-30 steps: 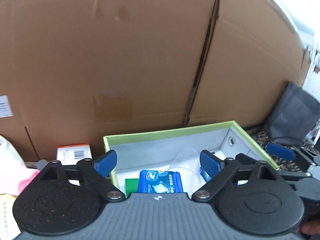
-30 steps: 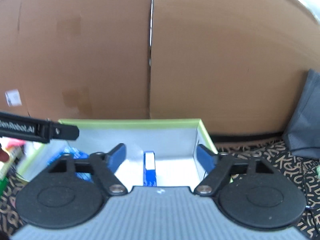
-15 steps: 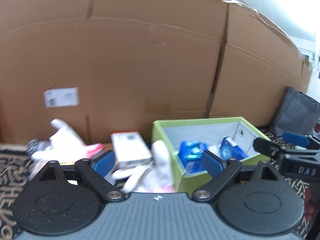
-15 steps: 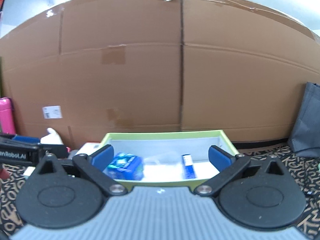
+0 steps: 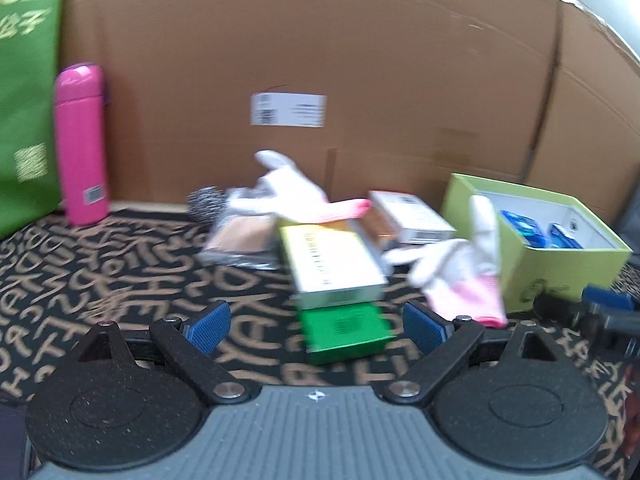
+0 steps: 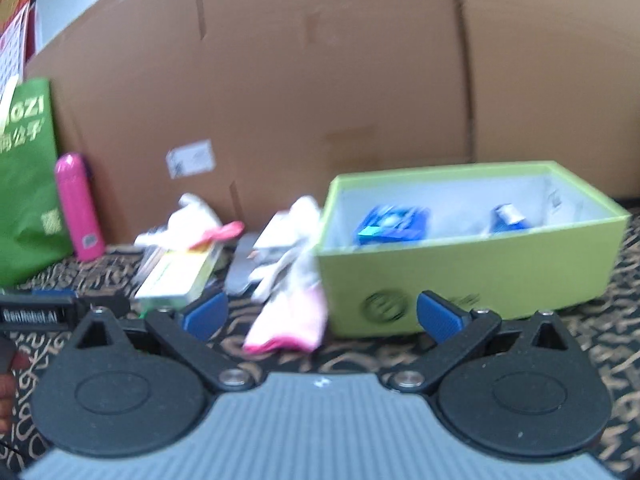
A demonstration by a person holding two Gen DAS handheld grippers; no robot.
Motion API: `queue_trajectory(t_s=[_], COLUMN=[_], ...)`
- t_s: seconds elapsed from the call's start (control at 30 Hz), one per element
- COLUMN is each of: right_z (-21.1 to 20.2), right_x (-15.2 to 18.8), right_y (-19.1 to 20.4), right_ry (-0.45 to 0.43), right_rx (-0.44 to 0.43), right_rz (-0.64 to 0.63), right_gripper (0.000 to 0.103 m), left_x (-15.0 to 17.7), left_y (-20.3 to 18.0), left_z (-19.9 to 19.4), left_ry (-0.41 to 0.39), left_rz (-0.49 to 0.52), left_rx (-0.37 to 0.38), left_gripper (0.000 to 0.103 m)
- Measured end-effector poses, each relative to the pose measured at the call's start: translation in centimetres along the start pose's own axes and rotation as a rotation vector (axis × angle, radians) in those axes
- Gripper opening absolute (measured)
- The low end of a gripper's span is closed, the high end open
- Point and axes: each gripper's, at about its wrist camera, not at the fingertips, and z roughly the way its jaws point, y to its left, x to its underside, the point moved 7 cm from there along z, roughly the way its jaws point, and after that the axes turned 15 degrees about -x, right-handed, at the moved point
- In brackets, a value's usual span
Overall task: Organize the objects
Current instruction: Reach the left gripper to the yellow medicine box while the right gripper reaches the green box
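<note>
**Q:** Nearest the left tool, what lies within reach, and how should the pick be made?

**A:** Both tools are spread wide and hold nothing; the right tool hangs before the lime box. Directly ahead of the left tool lies a green box, partly under a yellow-green carton. Judged best: descend squarely, straddle the green box across its short sides, and draw it out low so the carton does not tip. A white-and-pink glove leans against the lime box; beyond, a second glove and a white carton lie on the patterned floor mat. A pink bottle stands at the cardboard wall.

**Q:** What differs from a second ago?

**A:** Then both tools hovered over the lime box's interior; now they are drawn back, the left one facing the loose pile.
</note>
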Motion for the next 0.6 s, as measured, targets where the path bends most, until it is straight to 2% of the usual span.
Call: queue_trajectory(t_s=[0.23, 0.5, 0.53, 0.6], right_z=[6.0, 12.2, 12.7, 13.7], right_x=[2.4, 3.2, 3.2, 3.5], right_y=[5.6, 10.4, 10.6, 10.7], right_ry=[0.122, 0.203, 0.208, 0.242], right_rx=[-0.089, -0.169, -0.161, -0.144], right_rz=[-0.099, -0.098, -0.105, -0.122], right_gripper=[0.103, 0.102, 0.099, 0.066], left_x=[-1.6, -3.0, -3.2, -3.7], left_y=[2.7, 2.6, 2.4, 1.7], left_z=[0.9, 1.8, 2.1, 2.6], left_ry=[0.007, 0.027, 0.027, 0.028], left_rz=[-0.054, -0.085, -0.078, -0.068], left_rx=[0.005, 0.080, 0.088, 0.098], left_gripper=[0.096, 0.096, 0.096, 0.096])
